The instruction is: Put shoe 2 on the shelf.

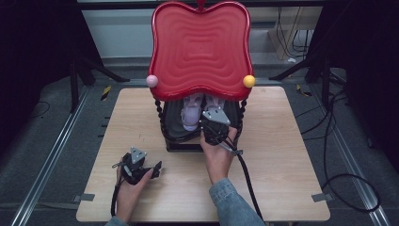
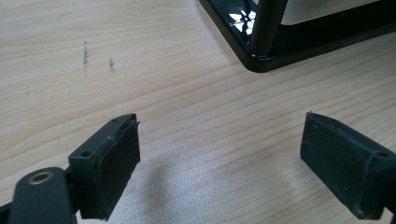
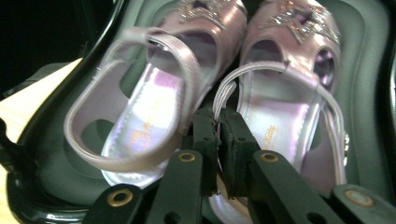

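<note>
The right gripper [image 3: 217, 140] has its jaws pressed together on the thin heel strap of the right sandal [image 3: 285, 116], inside the dark lower tray [image 3: 369, 93] of a small stand. The left sandal [image 3: 149, 107] lies just beside it, touching along the inner edge. Tray walls close in on both sides, leaving little room.

From above, the right gripper [image 1: 212, 123] reaches under the stand's red top shelf [image 1: 200, 47], which hides most of both sandals. A pink ball [image 1: 152, 81] and a yellow ball [image 1: 249, 81] sit at the shelf's corners.

The left gripper [image 1: 141, 165] rests well apart, on the bare wooden table [image 1: 282, 155]. Its own view shows its jaws wide apart around nothing, with open tabletop [image 2: 187, 84] ahead and the stand's black base corner [image 2: 254, 60] beyond.
</note>
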A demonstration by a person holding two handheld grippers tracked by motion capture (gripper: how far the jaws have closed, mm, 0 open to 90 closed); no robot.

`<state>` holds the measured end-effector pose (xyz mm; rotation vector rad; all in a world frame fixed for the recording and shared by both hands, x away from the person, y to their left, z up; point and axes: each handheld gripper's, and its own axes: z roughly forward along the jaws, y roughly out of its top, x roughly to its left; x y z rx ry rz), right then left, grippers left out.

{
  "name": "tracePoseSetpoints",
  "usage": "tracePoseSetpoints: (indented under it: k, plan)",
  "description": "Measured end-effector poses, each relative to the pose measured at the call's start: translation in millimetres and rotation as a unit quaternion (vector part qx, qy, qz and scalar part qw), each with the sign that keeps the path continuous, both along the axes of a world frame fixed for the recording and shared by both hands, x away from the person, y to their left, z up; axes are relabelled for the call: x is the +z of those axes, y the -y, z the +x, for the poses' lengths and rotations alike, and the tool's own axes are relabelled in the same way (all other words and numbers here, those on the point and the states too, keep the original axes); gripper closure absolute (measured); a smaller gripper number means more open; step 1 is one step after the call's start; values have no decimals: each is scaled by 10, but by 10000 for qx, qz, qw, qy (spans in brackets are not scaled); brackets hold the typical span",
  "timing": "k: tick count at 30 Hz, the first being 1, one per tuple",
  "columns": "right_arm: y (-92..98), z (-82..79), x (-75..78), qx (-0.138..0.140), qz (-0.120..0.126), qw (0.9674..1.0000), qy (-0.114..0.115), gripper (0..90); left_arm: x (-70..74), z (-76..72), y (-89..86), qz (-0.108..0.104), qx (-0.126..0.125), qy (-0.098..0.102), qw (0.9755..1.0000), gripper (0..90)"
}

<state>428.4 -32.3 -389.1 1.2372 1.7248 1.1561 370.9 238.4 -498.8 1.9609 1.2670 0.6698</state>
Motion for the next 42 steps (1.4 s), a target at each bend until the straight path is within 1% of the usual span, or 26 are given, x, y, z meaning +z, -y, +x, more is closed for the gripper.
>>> tracePoseSetpoints:
  k: [2,6,20,22,24,25,26,29,31,32,33,34,35,36,37,38,39,40,42]
  plan:
    - [-8,22,19,47,2,10000,-48,872,4,-4,4,-8,8,13,10000,112]
    - [-35,56,63,103,-32,9999,-58,872,1,1,1,-7,0,0,10000,112]
    - [-54,24,29,180,-98,9997,-113,870,6,-3,2,-1,16,5,10000,112]
    - [-56,20,28,194,-111,9997,-108,863,7,-3,1,-11,22,15,10000,112]
    - [-45,19,34,212,-105,9996,-137,825,4,1,-2,-2,18,11,10000,112]
    - [-45,19,34,212,-105,9996,-137,825,4,1,-2,-2,18,11,10000,112]
    - [-41,17,37,220,-112,9996,-147,794,6,1,-4,-9,23,13,10000,112]
    - [-23,-3,54,247,-147,9995,-141,662,7,0,-7,-18,33,19,10000,110]
    - [-2,-23,70,282,-129,9994,-180,554,8,0,-9,-11,36,23,10000,110]
    - [20,-51,90,309,-153,9992,-209,477,9,0,-10,-7,33,25,10000,109]
    - [20,-51,90,309,-153,9992,-209,477,9,0,-10,-7,34,26,10000,109]
    - [34,-61,99,314,-149,9992,-217,449,8,0,-9,-5,36,25,10000,109]
    - [74,-99,127,342,-109,9991,-245,371,7,0,-8,-8,40,23,10000,109]
    - [74,-99,127,342,-109,9991,-245,371,7,0,-8,-8,40,23,10000,109]
    - [91,-110,134,359,-140,9990,-236,343,7,0,-8,-4,37,23,10000,109]
    - [131,-151,164,368,-175,9989,-250,281,8,0,-9,0,35,27,10000,109]
    - [131,-151,164,368,-175,9989,-250,281,8,0,-10,2,36,27,10000,109]
    - [170,-193,194,328,-175,9990,-230,225,7,1,-11,-7,44,29,10000,108]
    - [206,-237,227,293,-219,9992,-166,185,9,0,-22,8,50,30,10000,108]
